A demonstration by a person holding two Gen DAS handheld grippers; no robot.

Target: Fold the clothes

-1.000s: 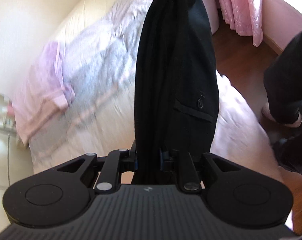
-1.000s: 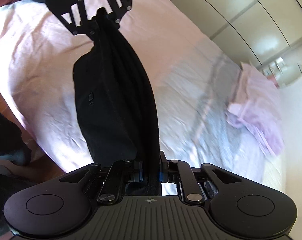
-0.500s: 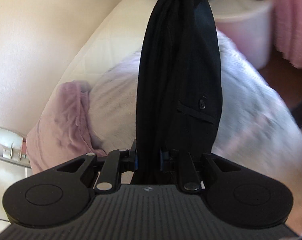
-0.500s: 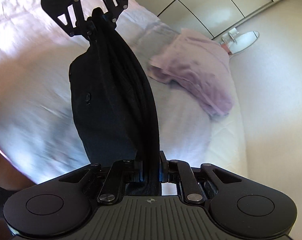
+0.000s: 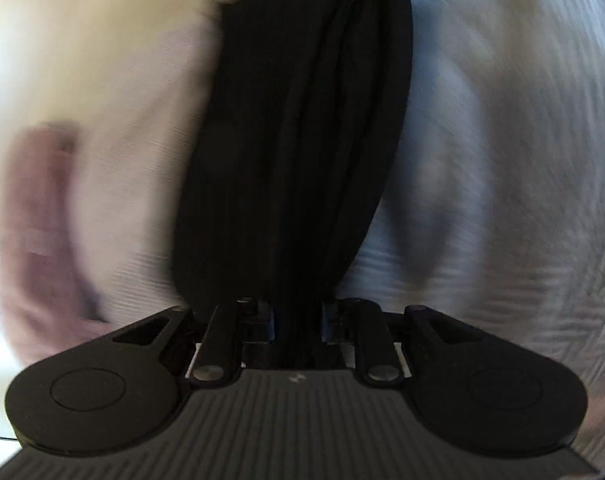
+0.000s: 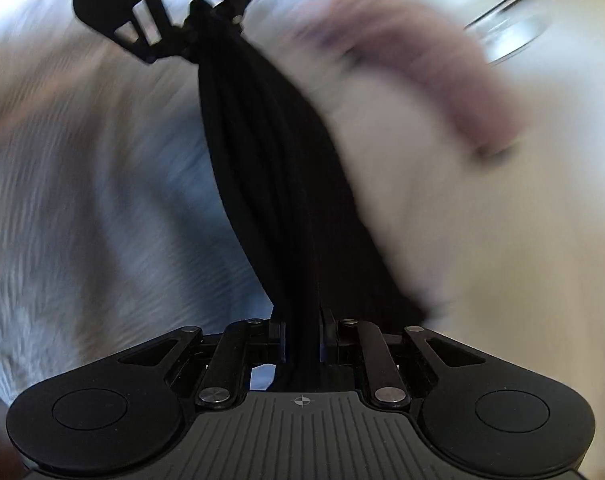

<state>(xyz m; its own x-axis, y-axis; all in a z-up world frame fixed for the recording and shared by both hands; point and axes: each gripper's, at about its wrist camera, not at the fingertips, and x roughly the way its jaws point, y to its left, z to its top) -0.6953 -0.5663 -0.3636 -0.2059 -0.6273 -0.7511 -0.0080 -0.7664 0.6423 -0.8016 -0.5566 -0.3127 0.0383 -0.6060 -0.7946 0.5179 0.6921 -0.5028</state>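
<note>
I hold the black garment (image 5: pixel 298 152) bunched between left gripper (image 5: pixel 297 322) and right gripper (image 6: pixel 302 338), both clamped on it above the bed (image 6: pixel 82 200); folding remains undone.

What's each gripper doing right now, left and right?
Left gripper: shut on one end of the black garment.
Right gripper: shut on the other end of the same garment, stretched between them above the bed.

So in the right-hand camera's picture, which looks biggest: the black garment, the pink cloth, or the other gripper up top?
1. Black garment.
2. Pink cloth, blurred.
3. Left gripper, farthest from the camera, so probably not truly smallest.
</note>
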